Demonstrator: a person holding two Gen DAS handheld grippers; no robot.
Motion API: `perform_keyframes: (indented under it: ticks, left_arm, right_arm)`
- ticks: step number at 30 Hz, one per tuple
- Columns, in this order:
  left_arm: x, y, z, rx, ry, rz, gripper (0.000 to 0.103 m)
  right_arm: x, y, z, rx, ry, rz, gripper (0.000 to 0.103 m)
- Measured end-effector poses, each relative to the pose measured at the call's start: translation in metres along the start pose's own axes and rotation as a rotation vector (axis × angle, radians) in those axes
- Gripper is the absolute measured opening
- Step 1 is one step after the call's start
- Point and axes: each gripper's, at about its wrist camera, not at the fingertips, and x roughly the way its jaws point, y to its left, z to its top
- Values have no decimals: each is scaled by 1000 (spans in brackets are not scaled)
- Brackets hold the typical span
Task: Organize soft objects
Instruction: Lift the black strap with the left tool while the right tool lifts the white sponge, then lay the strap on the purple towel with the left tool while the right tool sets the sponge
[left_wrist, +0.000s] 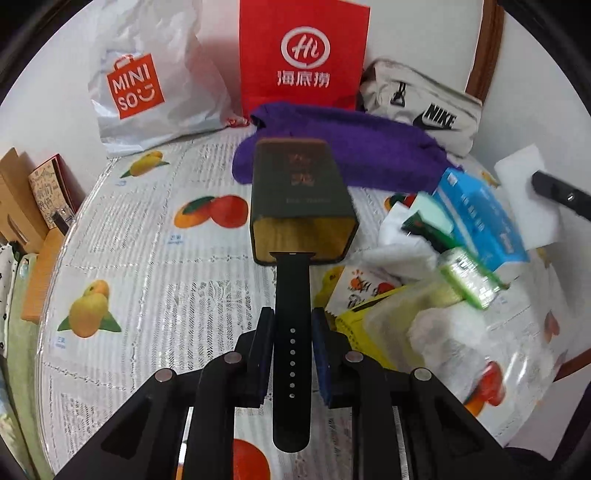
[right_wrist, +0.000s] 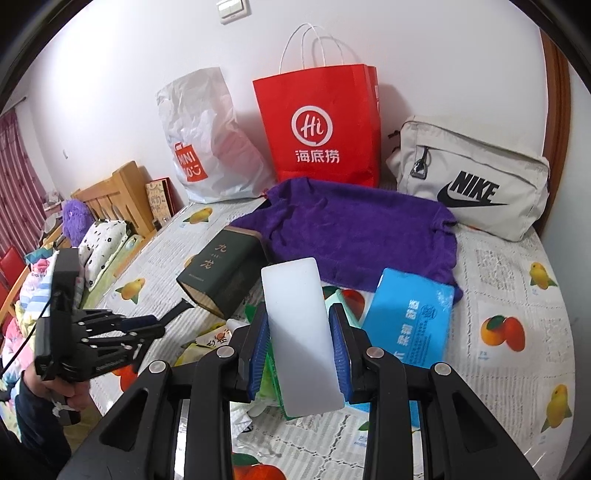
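Two grippers are loaded right now over the counter (right_wrist: 517, 266) with the fruit-print cloth: the right gripper (right_wrist: 299, 354) is clamped on a white foam block (right_wrist: 299, 332) held upright above the clutter pile, while the left gripper (left_wrist: 291, 354) has its pads pinched on a black watch strap (left_wrist: 291, 314) whose far end reaches the open mouth of the dark green tea tin (left_wrist: 299, 199). Biggest soft thing, the purple towel (right_wrist: 354, 236), lies flat in front of the red Haidilao bag (right_wrist: 321, 125), with the Miniso bag (right_wrist: 207, 147) and Nike pouch (right_wrist: 472, 184) either side. I'd guess the strap's being lifted clear, so keep the pull slow and straight so the tin doesn't tip, and don't crush the foam.
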Motion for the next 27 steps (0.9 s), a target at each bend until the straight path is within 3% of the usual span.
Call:
perform_keyframes:
  ticks: [11, 27]
  left_arm:
    - [-37, -9, 22, 12, -85, -24, 20]
    - [-3, -13, 103, 16, -140, -31, 20]
  right_arm:
    - [1, -10, 12, -18, -6, -14, 32]
    - [24, -54, 50, 8, 4, -93, 32]
